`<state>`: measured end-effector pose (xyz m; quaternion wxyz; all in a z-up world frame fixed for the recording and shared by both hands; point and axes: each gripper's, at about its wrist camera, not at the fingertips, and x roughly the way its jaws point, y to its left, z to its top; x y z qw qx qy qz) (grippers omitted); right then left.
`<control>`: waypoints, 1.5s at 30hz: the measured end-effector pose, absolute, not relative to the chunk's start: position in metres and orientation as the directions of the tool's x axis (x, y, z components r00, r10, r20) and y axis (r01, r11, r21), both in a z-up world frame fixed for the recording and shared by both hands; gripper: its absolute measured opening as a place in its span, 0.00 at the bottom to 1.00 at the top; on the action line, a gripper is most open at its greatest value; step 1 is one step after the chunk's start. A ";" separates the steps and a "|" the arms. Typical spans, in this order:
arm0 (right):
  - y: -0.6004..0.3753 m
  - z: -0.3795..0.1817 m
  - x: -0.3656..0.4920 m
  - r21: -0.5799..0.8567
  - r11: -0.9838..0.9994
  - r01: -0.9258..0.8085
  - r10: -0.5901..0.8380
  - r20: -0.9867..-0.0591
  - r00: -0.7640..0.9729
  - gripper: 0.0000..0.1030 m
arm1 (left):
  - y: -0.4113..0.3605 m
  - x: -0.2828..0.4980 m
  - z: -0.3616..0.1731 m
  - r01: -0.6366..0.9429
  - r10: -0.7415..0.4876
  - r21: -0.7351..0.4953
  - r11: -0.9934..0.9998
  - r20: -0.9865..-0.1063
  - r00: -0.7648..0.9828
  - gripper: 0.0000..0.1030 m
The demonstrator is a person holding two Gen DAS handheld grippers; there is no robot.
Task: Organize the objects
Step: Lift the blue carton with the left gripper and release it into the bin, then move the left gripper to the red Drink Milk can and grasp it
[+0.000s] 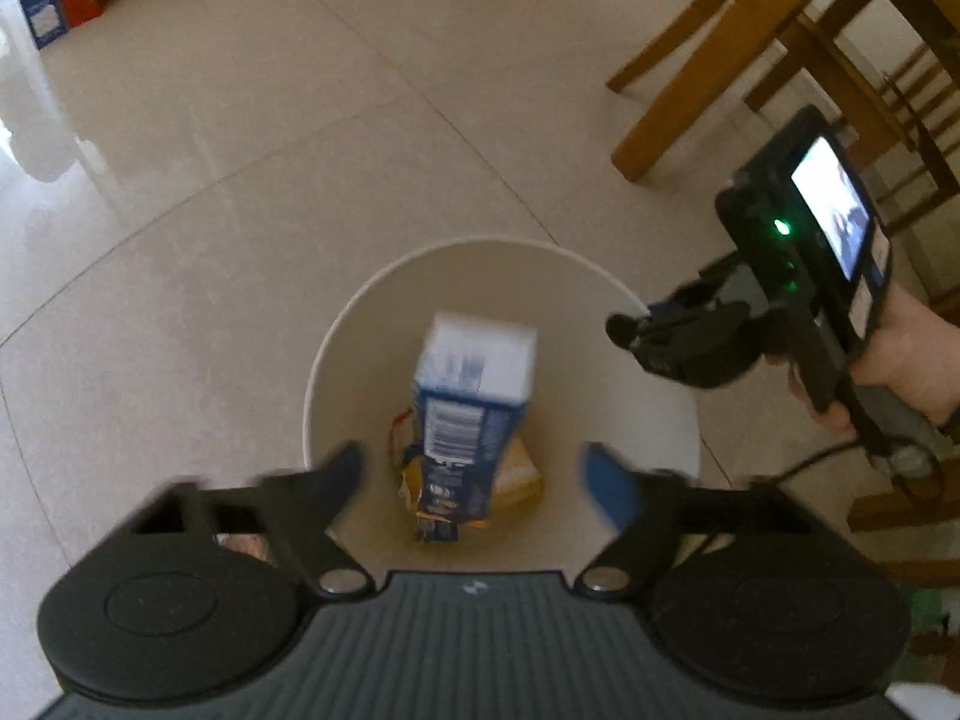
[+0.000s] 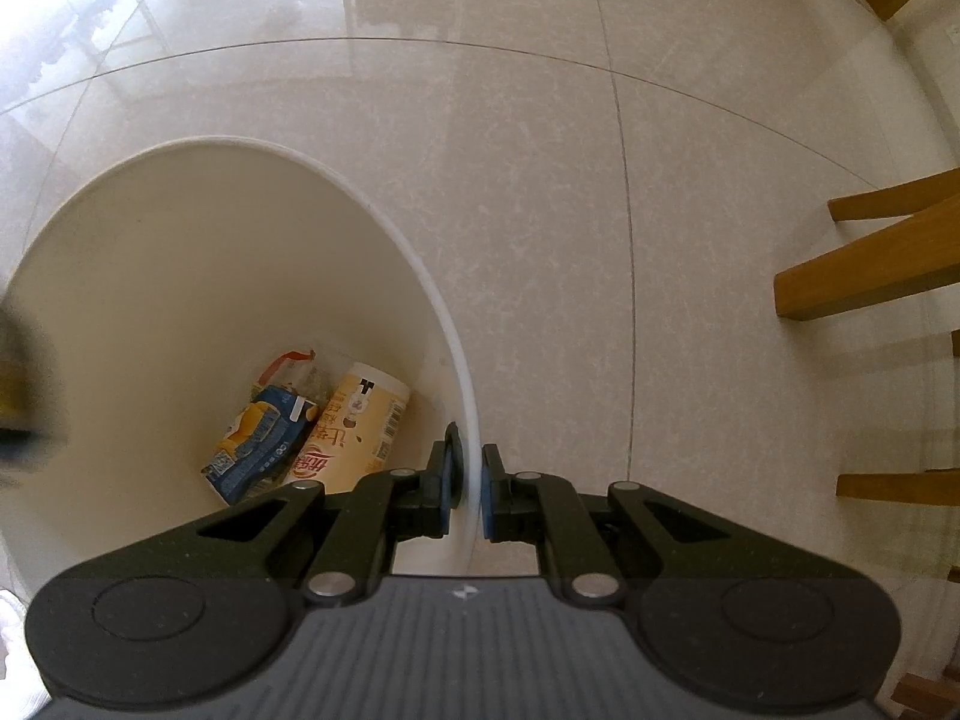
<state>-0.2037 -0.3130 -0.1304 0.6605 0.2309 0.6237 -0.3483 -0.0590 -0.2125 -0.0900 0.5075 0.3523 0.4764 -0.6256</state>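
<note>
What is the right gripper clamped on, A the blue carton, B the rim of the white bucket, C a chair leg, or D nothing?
B: in the right wrist view the right gripper has one finger inside and one outside the white bucket, shut on its rim.

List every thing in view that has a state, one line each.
Left claw: open, above the bin, holding nothing.
Right claw: shut on the bin's rim.
Bin: upright on the floor, no lid, partly filled.
Blue carton: blurred, inside the bin's mouth, below the open claw.
Cup: lying on its side at the bottom.
Blue pouch: crumpled beside the cup.
</note>
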 end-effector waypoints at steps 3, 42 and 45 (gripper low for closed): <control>-0.312 -0.129 -0.205 -0.124 0.656 0.744 -0.171 -0.985 -0.014 0.11 | -0.215 -0.061 -0.090 0.970 -0.310 -0.242 -0.026 -0.921 -0.238 0.84; -0.310 -0.130 -0.204 -0.154 0.637 0.756 -0.196 -0.980 -0.034 0.11 | -0.020 0.114 -0.231 0.827 -0.202 -0.028 0.561 -0.974 0.104 0.92; -0.309 -0.130 -0.202 -0.160 0.642 0.750 -0.198 -0.979 -0.040 0.11 | -0.010 0.124 -0.261 0.796 -0.178 -0.057 0.603 -0.982 0.065 0.92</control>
